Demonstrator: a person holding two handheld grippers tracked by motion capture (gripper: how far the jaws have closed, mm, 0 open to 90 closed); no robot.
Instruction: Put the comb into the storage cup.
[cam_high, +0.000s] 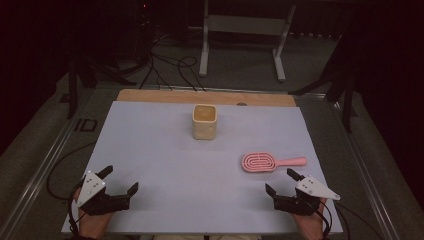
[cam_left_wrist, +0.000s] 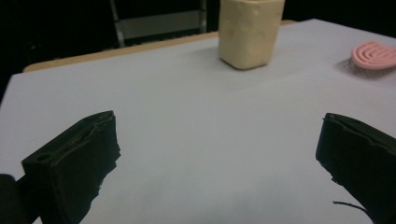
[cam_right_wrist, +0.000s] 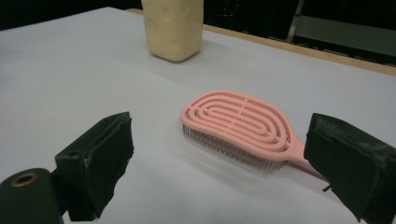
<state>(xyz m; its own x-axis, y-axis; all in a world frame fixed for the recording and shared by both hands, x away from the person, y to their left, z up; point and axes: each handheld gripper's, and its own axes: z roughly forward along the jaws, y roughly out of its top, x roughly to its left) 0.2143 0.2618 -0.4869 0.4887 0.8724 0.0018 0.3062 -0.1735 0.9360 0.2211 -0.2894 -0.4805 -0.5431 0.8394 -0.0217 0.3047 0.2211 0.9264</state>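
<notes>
Pale lilac-grey sheeting covers nearly all of the table, smooth and matte, leaving a strip of bare wooden board exposed along the far edge. Metal rails run along both sides of the table, and beyond it the room is dim: a grey floor, black cables snaking across it, and the white legs of a stand at the back, with dark tripod-like legs at either side. On the sheet, toward the far middle, stands a cream-yellow squarish cup, upright with its mouth open to the top. Nearer and to the right lies a pink hairbrush, bristles down on the sheet, its slotted oval head pointing left and its handle pointing right in the high view. The right gripper rests low at the near right edge, held by a hand, its jaws spread wide with nothing between them; in the right gripper view the brush lies just ahead of the jaws, apart from both pads. The left gripper sits at the near left corner, well apart from brush and cup, jaws likewise spread wide and holding nothing, over bare sheet.
</notes>
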